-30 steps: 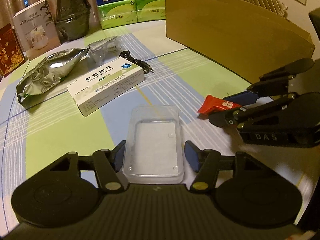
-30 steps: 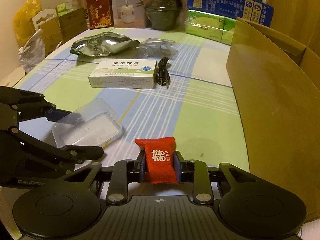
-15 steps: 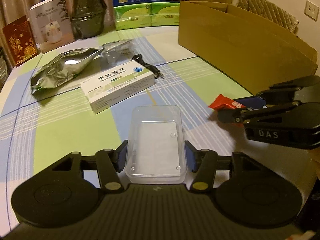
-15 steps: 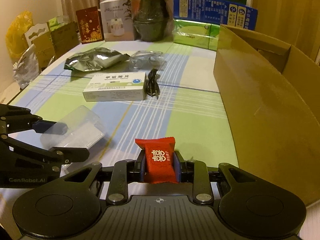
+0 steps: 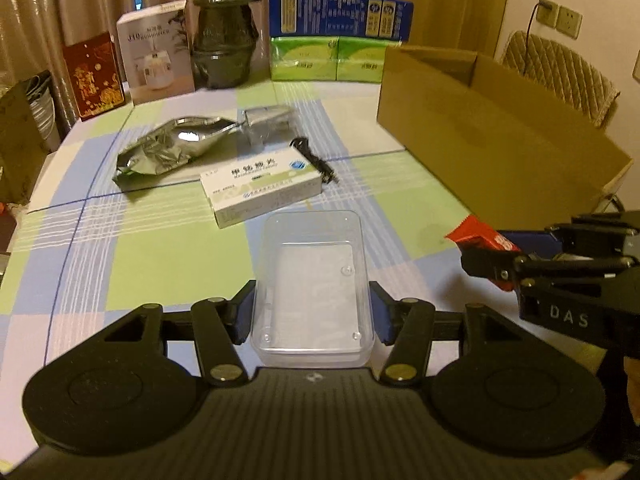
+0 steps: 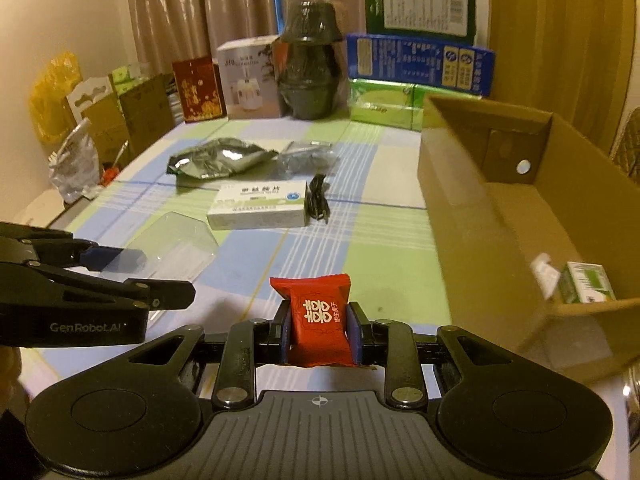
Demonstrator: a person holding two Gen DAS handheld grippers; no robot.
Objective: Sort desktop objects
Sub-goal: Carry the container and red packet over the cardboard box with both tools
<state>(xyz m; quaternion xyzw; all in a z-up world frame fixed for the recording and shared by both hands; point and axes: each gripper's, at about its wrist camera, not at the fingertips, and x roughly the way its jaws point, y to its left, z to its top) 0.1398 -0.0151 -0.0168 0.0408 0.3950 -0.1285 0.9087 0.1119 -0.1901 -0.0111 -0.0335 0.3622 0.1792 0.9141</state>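
Left gripper (image 5: 312, 306) clamped on a clear tray (image 5: 313, 286), blue pads pressed against both long sides, jaws having just closed a little onto it. Held above the table (image 5: 160, 256), tray open side up and running forward from the fingers. Seen from the right wrist view as a tilted clear shell (image 6: 176, 246) gripped at far left.

Right gripper (image 6: 319, 330) pinched tight on a red packet (image 6: 318, 320), pads against its two sides, white double-character print facing the camera. From the left wrist view, same packet (image 5: 480, 240) poking out of the black fingers at right, just in front of the carton (image 5: 492, 148).

Carton open at the top, standing on the right side of the table; inside, a small green-and-white box (image 6: 586, 282) near the front corner.

Left on the table: a white pill box (image 5: 262, 188), a black cable (image 5: 314, 160) just beside its far end, a crumpled foil bag (image 5: 172, 152), and a small clear bag (image 5: 268, 124) behind.
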